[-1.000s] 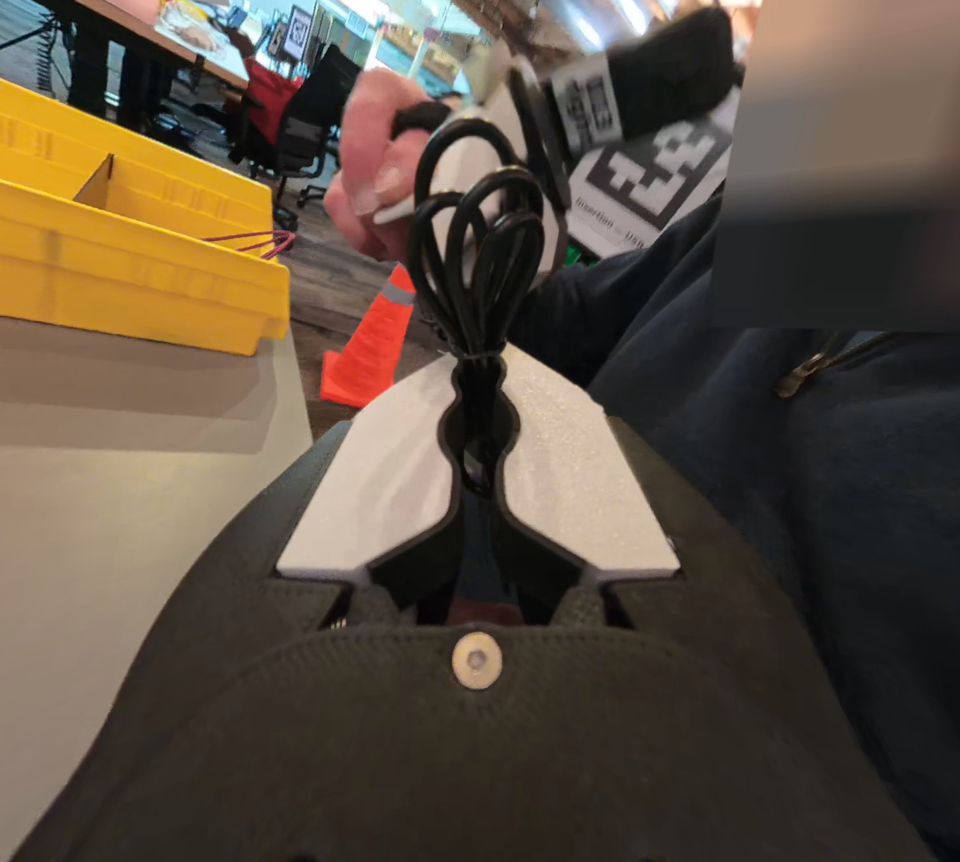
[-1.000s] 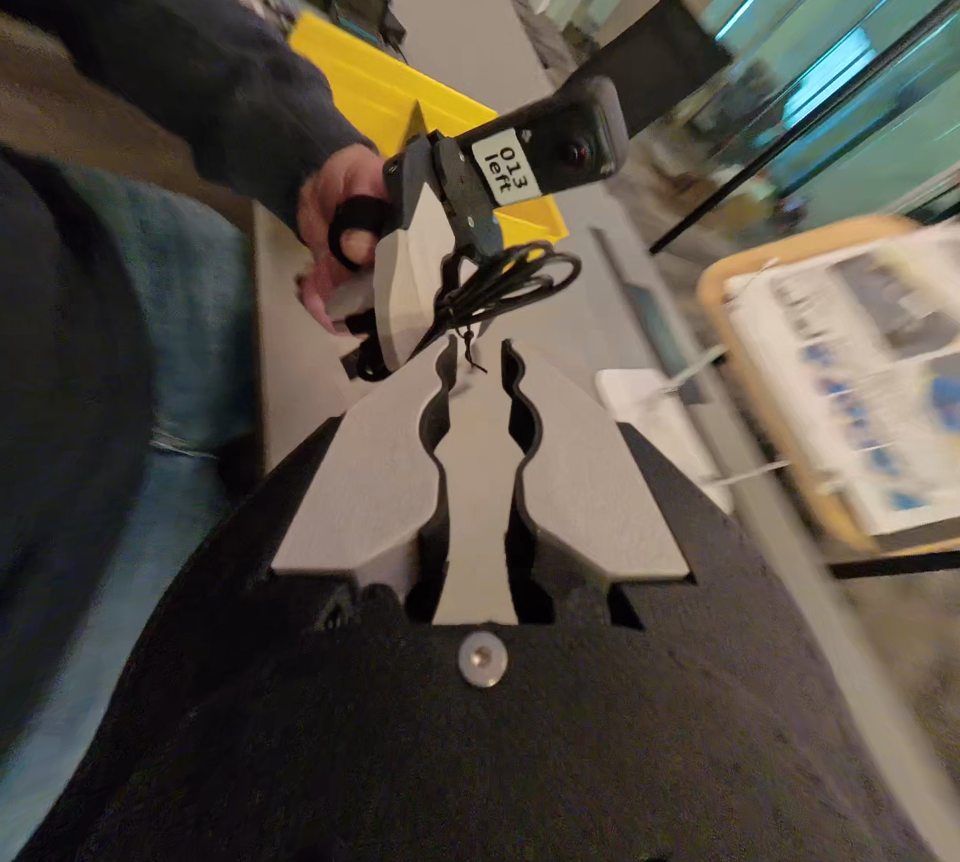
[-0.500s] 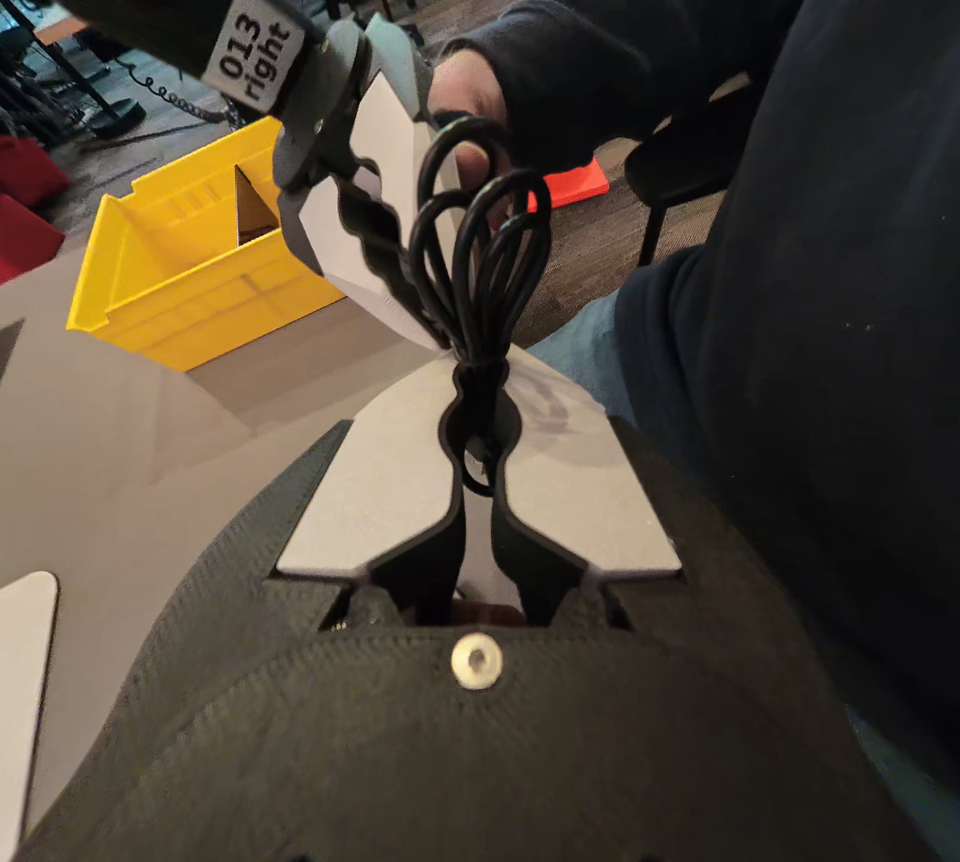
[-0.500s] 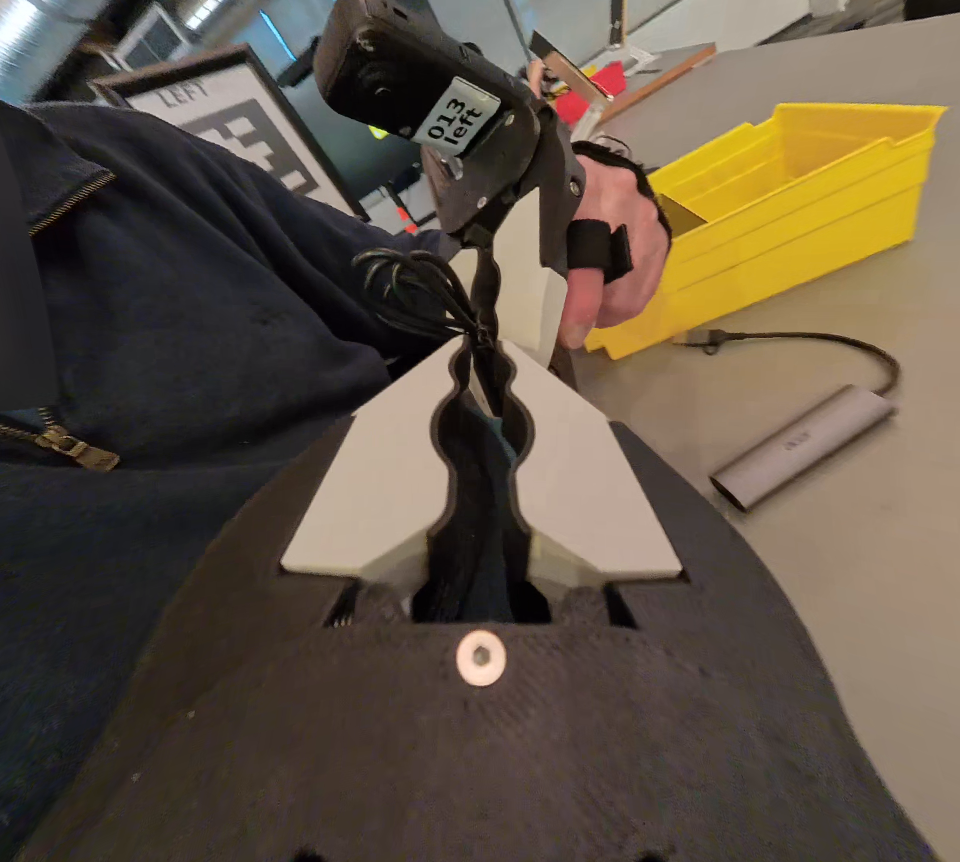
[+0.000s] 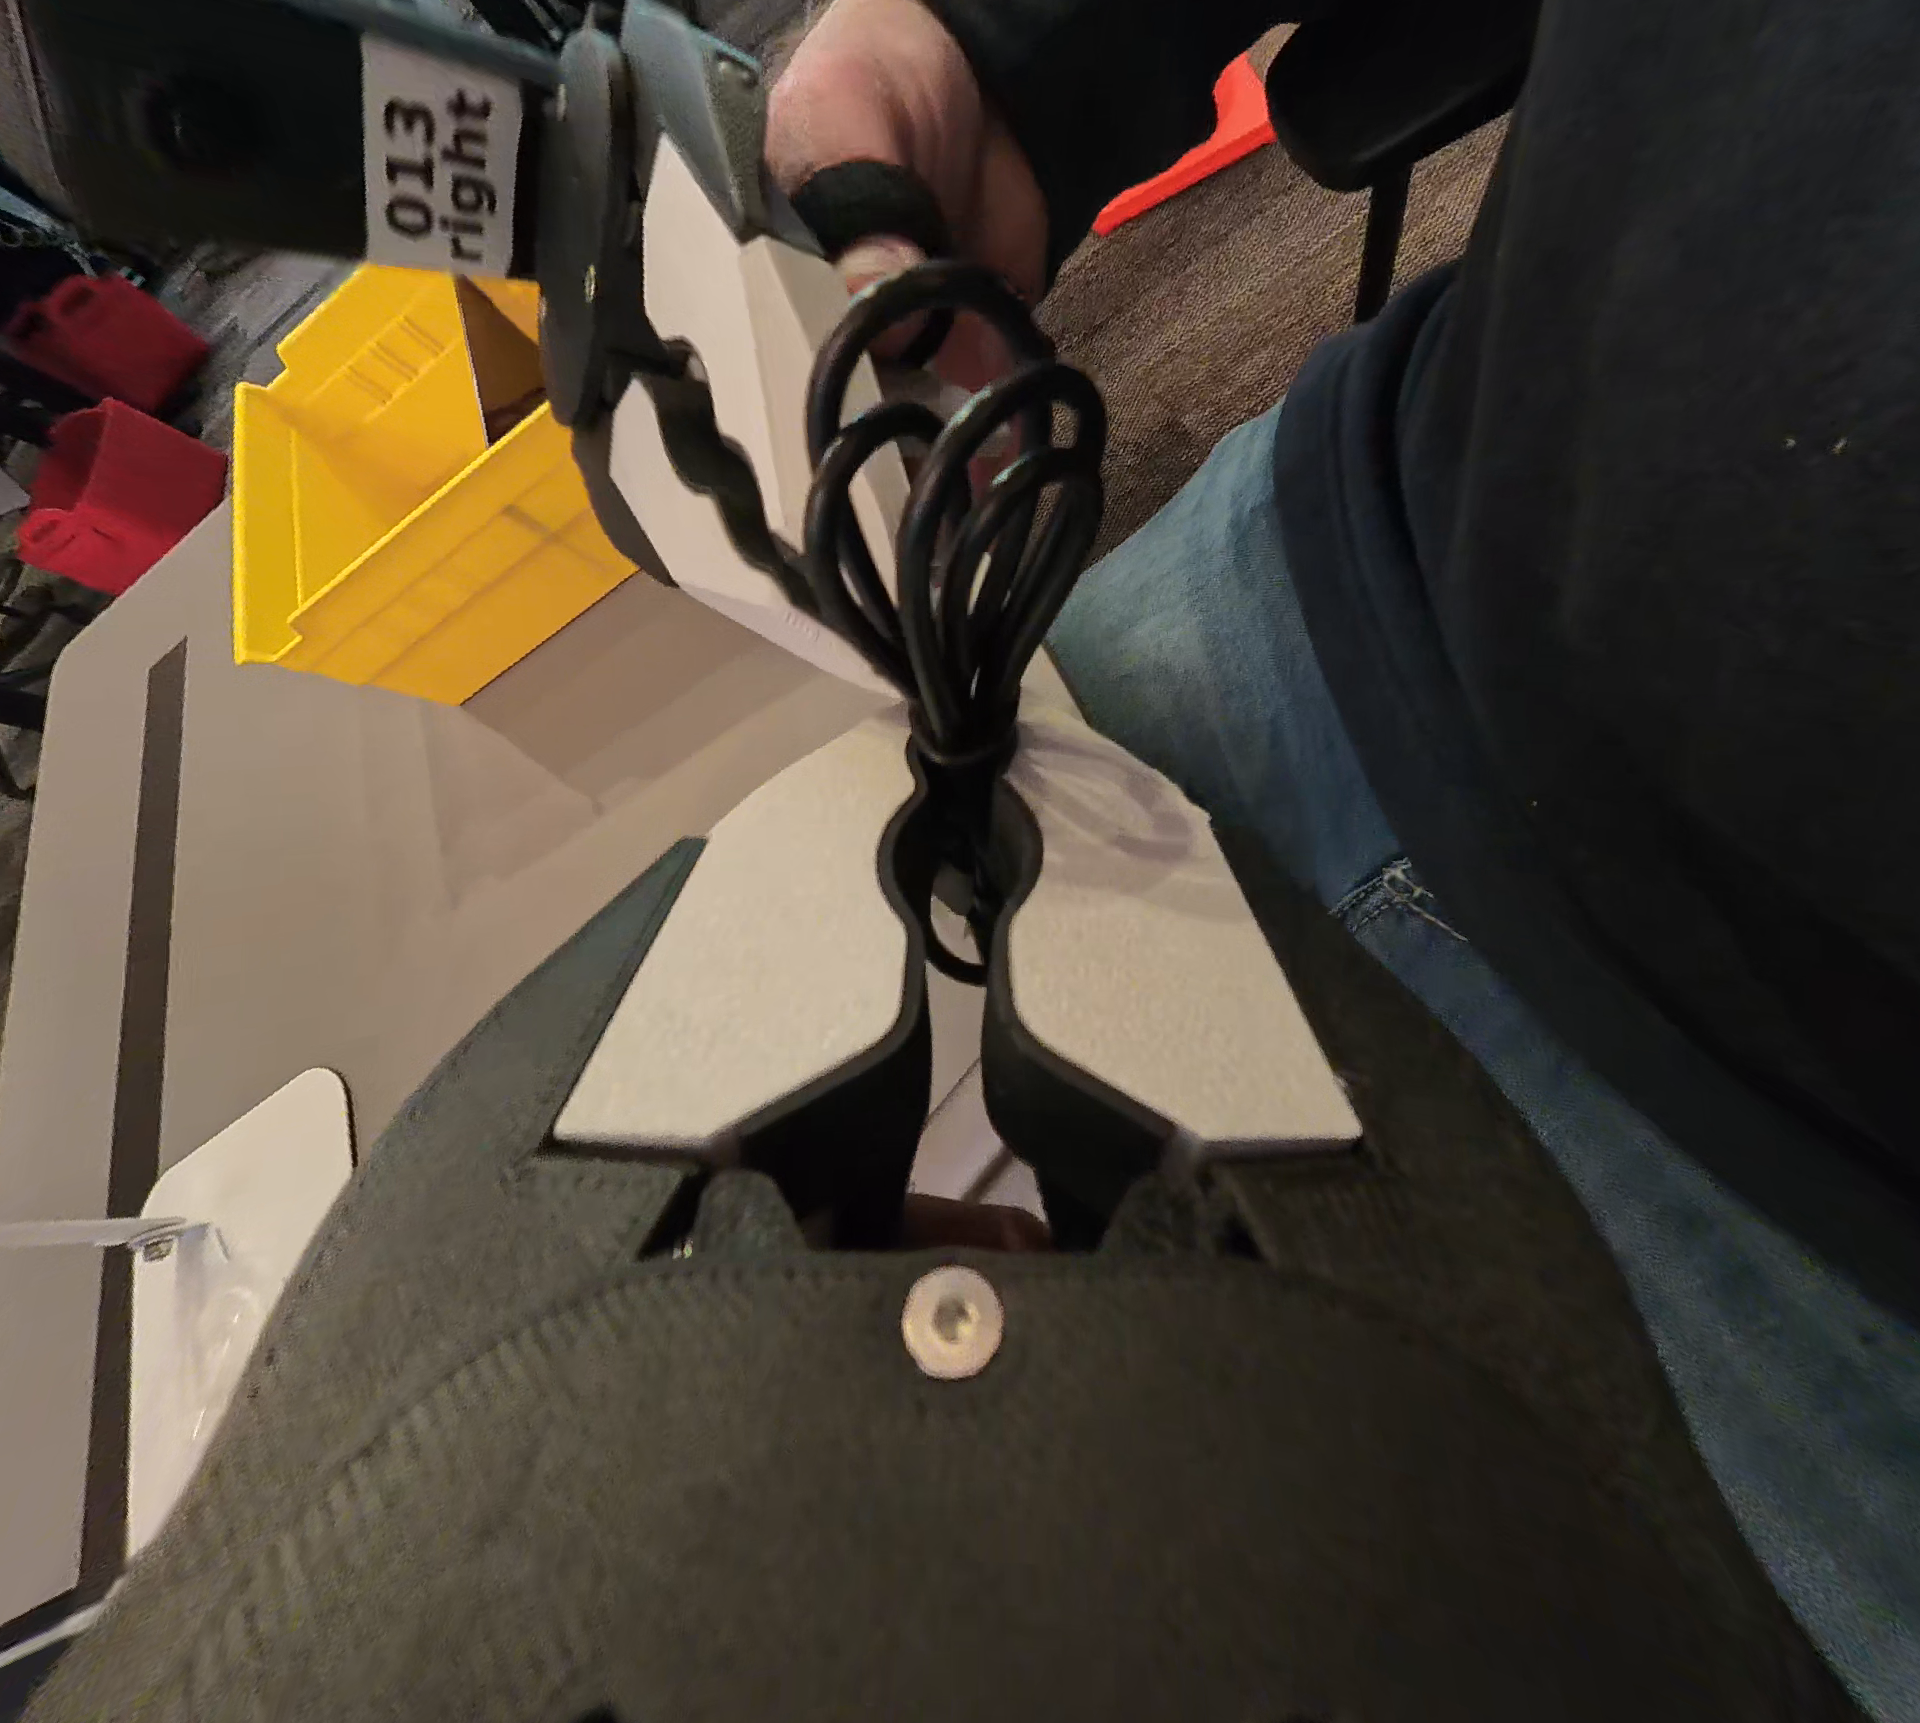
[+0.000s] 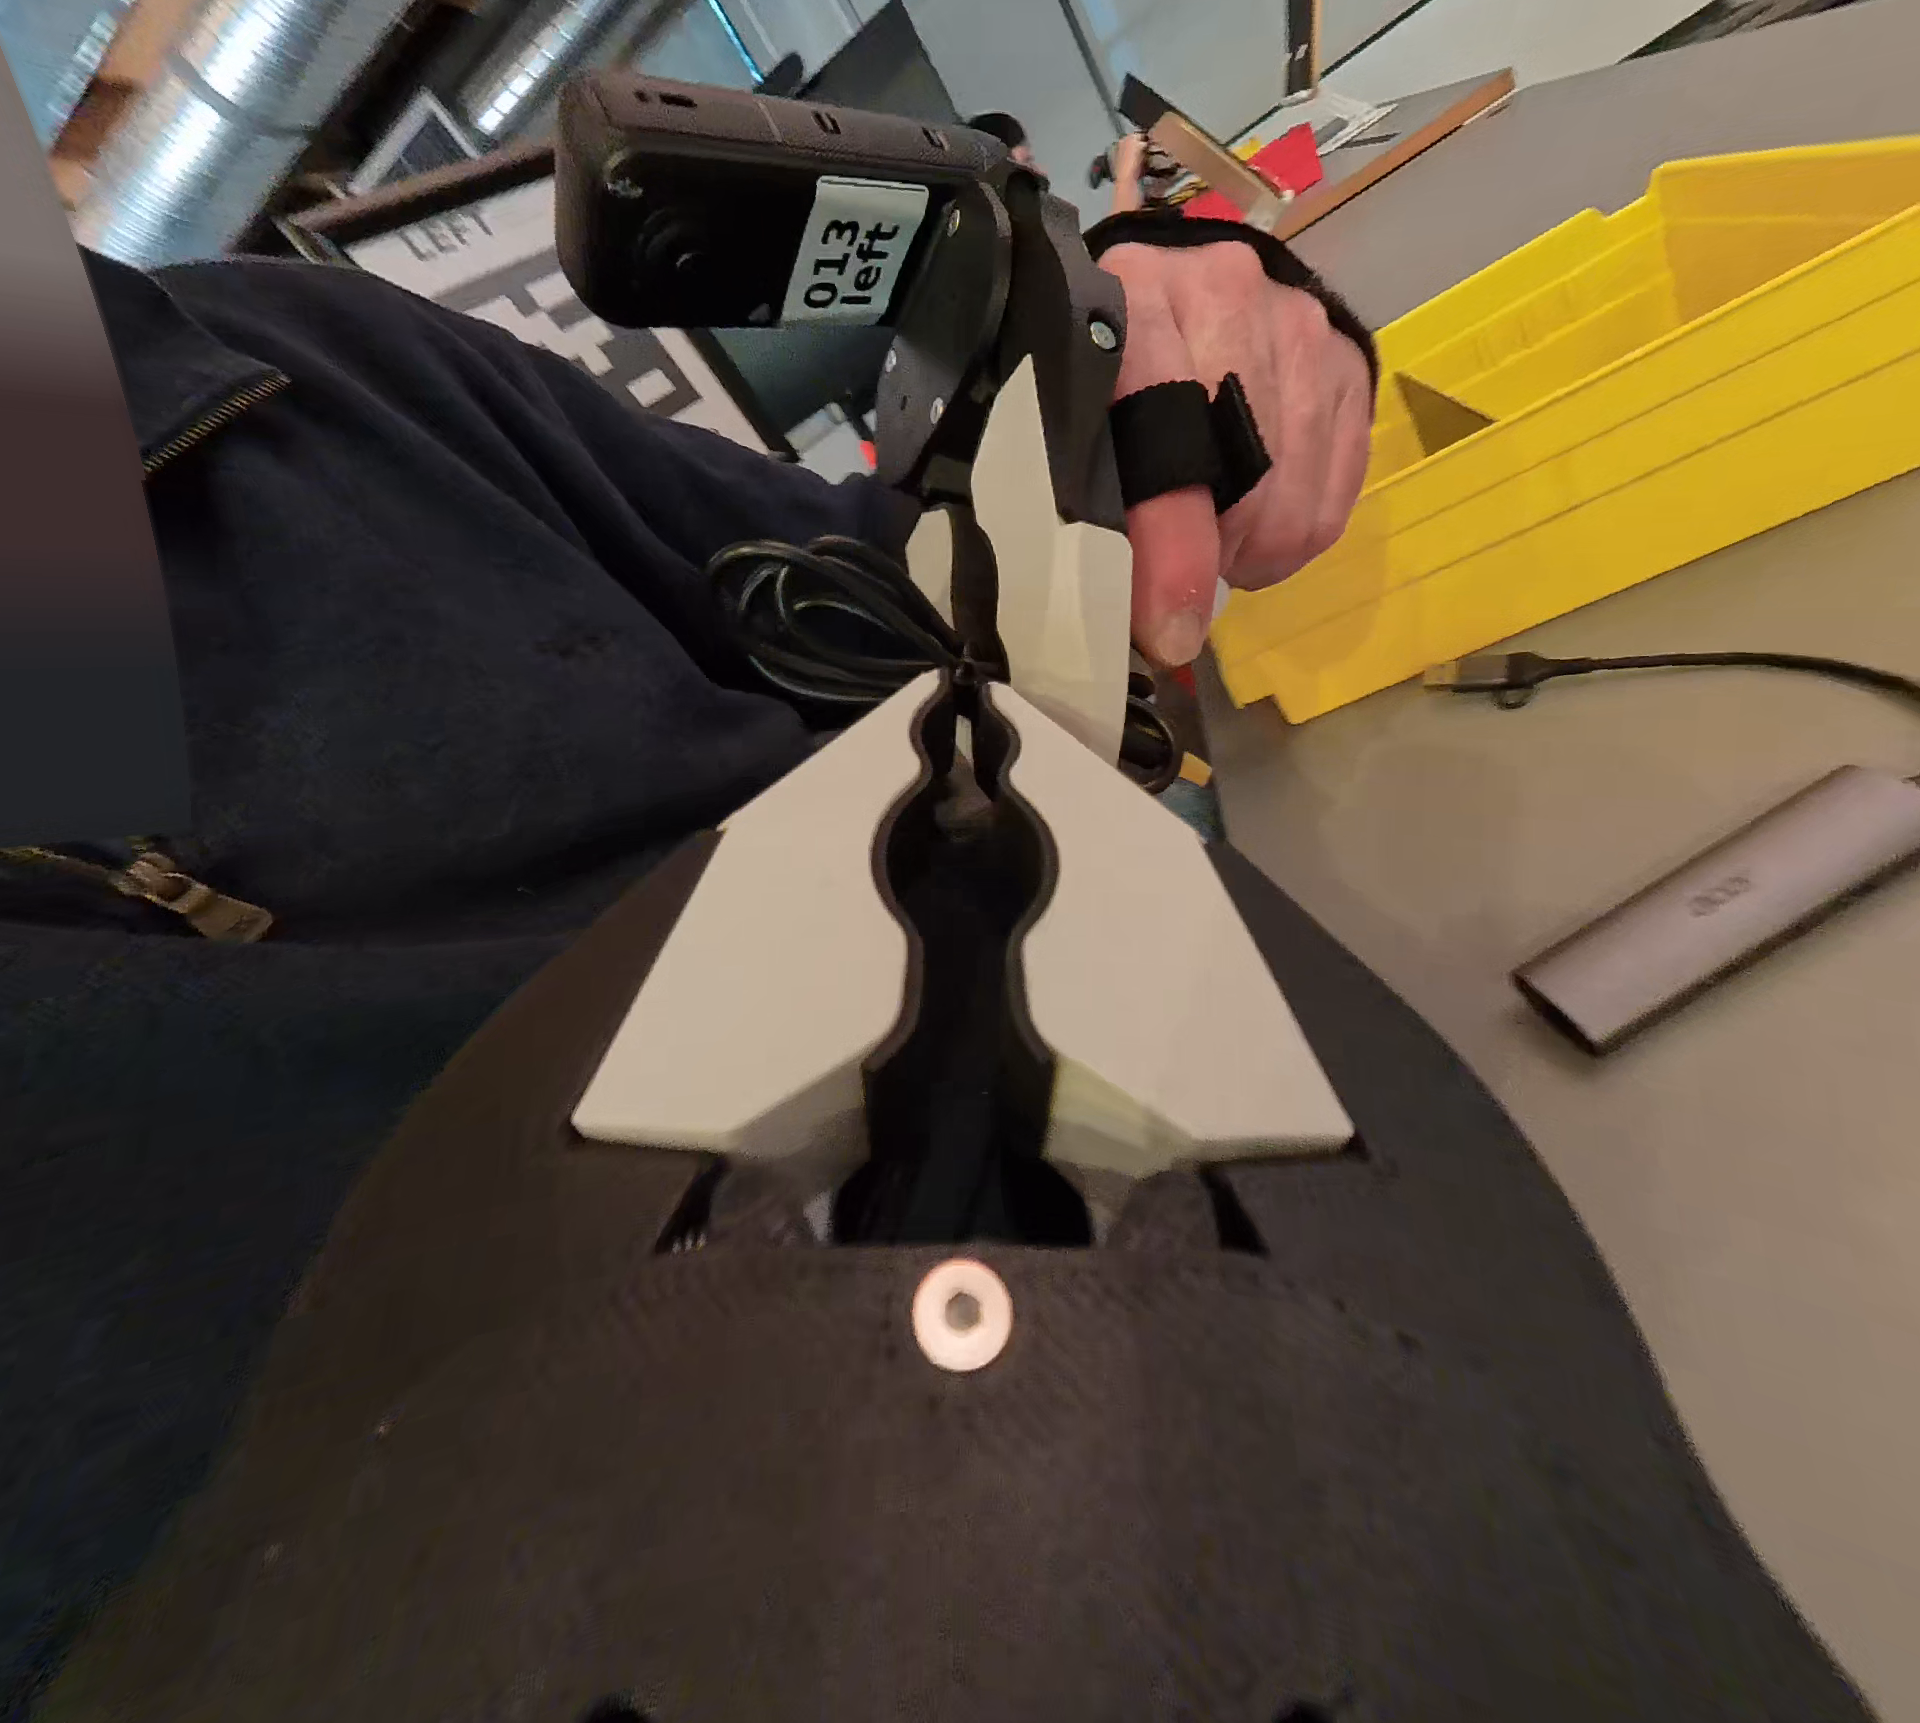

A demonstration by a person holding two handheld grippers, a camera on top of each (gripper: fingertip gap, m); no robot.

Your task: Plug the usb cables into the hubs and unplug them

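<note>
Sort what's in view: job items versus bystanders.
Job:
- bundled black USB cable, held in left tongs
- right tongs, at the bundle
- flat grey metal hub

Lying about:
- yellow plastic bin
- orange traffic cone

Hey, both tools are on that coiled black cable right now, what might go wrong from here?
1. The coiled black cable is bound at its waist; the right tool tugging a strand against the left tool may knot it.
2. It is held off the table, over the person's lap; a slip would drop it away from the hub.
</note>
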